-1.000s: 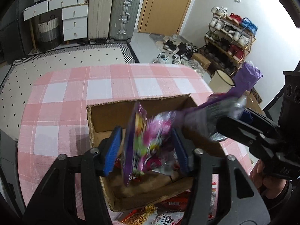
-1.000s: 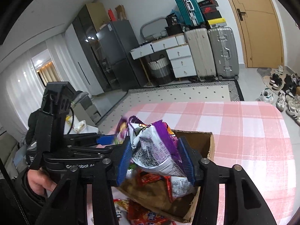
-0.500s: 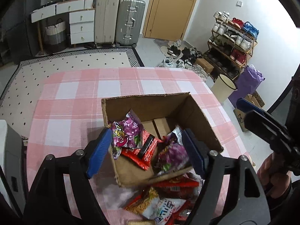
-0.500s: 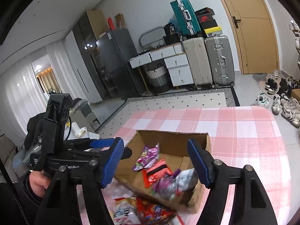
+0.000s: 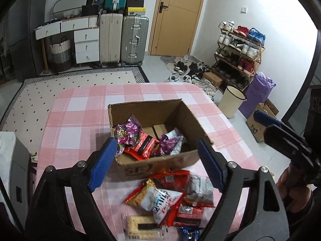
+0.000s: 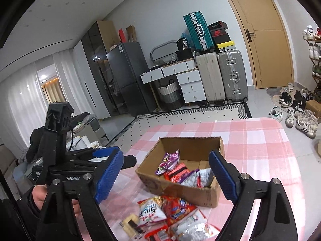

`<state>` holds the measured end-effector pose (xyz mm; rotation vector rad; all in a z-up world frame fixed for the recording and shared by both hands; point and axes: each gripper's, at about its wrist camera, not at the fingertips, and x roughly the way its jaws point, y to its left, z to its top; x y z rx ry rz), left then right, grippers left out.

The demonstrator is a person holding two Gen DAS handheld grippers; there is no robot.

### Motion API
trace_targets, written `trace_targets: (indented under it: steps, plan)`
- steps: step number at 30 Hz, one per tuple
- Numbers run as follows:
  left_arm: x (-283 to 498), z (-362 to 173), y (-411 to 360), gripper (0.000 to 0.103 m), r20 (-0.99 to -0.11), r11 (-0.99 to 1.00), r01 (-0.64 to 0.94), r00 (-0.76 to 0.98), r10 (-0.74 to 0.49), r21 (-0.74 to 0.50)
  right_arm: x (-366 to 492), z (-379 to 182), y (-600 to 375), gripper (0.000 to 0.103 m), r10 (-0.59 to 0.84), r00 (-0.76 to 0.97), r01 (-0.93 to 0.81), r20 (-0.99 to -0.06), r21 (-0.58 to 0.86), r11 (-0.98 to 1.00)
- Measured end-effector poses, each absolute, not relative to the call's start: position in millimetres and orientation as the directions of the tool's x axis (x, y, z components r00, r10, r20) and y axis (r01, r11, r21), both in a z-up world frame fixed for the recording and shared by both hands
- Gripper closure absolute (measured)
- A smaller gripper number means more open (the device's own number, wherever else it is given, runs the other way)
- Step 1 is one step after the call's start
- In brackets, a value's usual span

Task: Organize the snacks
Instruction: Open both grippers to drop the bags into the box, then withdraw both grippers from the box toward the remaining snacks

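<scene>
Pink-checked worktop (image 5: 80,108): both purple packets (image 5: 128,132) now dropped into brown cardboard box (image 5: 152,108). Left tongs (image 5: 158,164) and right tongs (image 6: 170,176) just opened wide, empty, backing toward remaining loose snack pile (image 5: 172,198).

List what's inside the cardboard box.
The cardboard box holds two purple packets, a red packet and a silvery one. Whatever lies beneath them is covered.
</scene>
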<state>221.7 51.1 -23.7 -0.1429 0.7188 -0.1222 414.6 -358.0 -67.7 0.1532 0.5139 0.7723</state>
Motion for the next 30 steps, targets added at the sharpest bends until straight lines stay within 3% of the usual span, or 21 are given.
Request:
trace_targets:
  steps: [12,17,30]
  plan:
    - [143,-16,28,0.019,-0.609,0.988,0.066,0.781,-0.139,-0.141,356,-86,-371,0.005,0.666,0.618,-0.626,-0.417,0.251,0.738]
    - [111,-15,21,0.001,-0.589,0.987,0.058,0.797,-0.136,-0.149,338,-93,-377,0.004,0.654,0.624,-0.616,-0.427,0.246,0.748]
    - [74,-28,31,0.001,-0.573,0.982,0.012,0.810,-0.120,-0.189,306,-119,-380,0.002,0.627,0.606,-0.612,-0.490,0.217,0.761]
